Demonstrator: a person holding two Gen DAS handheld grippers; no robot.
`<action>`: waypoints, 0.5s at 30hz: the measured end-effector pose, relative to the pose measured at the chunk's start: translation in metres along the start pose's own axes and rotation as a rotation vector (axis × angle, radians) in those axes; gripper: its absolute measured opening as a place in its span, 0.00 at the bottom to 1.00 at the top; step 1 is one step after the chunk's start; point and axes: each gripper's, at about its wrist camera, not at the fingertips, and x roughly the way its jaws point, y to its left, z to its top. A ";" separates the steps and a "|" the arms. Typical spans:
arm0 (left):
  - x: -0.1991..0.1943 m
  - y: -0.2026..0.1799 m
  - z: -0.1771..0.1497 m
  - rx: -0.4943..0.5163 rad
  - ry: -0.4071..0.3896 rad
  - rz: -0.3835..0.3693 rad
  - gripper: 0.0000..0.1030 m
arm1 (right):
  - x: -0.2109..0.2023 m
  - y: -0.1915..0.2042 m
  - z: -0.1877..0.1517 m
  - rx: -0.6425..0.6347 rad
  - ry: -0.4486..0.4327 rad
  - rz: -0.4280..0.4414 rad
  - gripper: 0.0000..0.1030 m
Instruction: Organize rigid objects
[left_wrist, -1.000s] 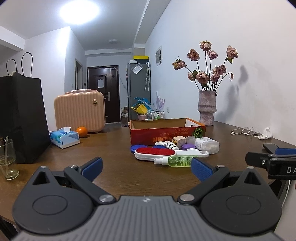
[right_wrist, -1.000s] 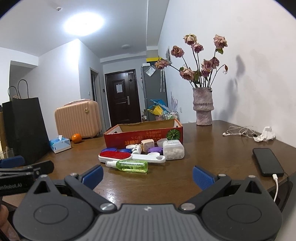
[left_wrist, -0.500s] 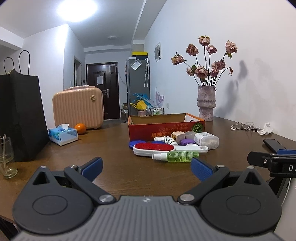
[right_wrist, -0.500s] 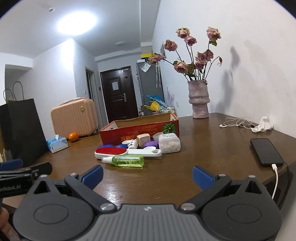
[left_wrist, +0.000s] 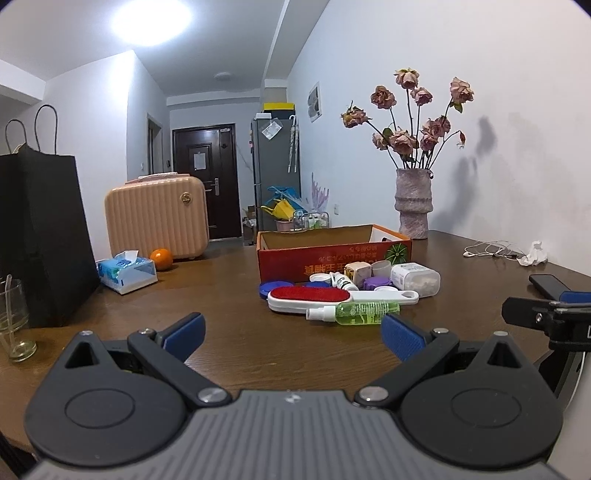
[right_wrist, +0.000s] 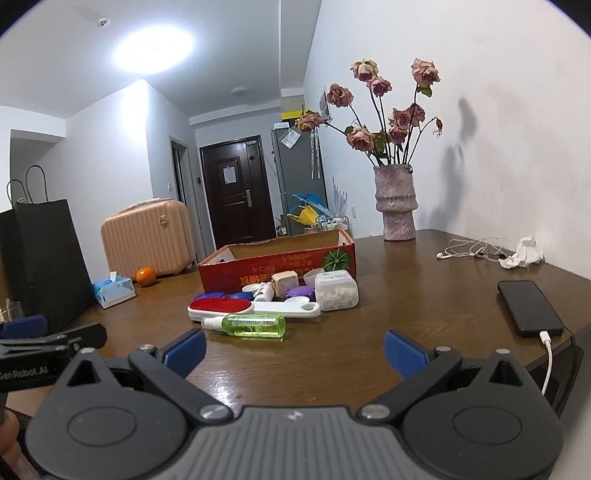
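Note:
A pile of small items lies on the brown table in front of an open red cardboard box (left_wrist: 334, 253) (right_wrist: 277, 260). At the front is a green spray bottle (left_wrist: 354, 308) (right_wrist: 251, 324) on its side, behind it a white lint brush with a red pad (left_wrist: 308, 296) (right_wrist: 219, 306), a clear tub of white pieces (left_wrist: 415, 280) (right_wrist: 337, 291), blue and purple lids, and small bottles. My left gripper (left_wrist: 291, 334) and my right gripper (right_wrist: 293, 349) are both open and empty, short of the pile.
A black paper bag (left_wrist: 37, 240), a glass (left_wrist: 13, 325), a tissue pack (left_wrist: 125, 271), an orange (left_wrist: 161, 258) and a peach case stand at the left. A vase of dried roses (right_wrist: 395, 206), earphones, crumpled tissue and a charging phone (right_wrist: 528, 308) lie at the right.
Both views have shifted slightly: the pile and box now sit a little nearer and lower in the frames. Both grippers stay open and nothing on the table has moved.

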 end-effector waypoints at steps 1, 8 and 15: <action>0.002 0.000 0.000 0.003 -0.003 -0.004 1.00 | 0.003 0.001 0.002 -0.004 -0.002 -0.004 1.00; 0.045 0.012 -0.003 -0.037 0.076 -0.038 1.00 | 0.053 0.008 0.017 -0.162 0.032 0.042 1.00; 0.121 0.030 0.009 -0.107 0.221 -0.121 1.00 | 0.150 0.022 0.038 -0.328 0.118 0.138 0.91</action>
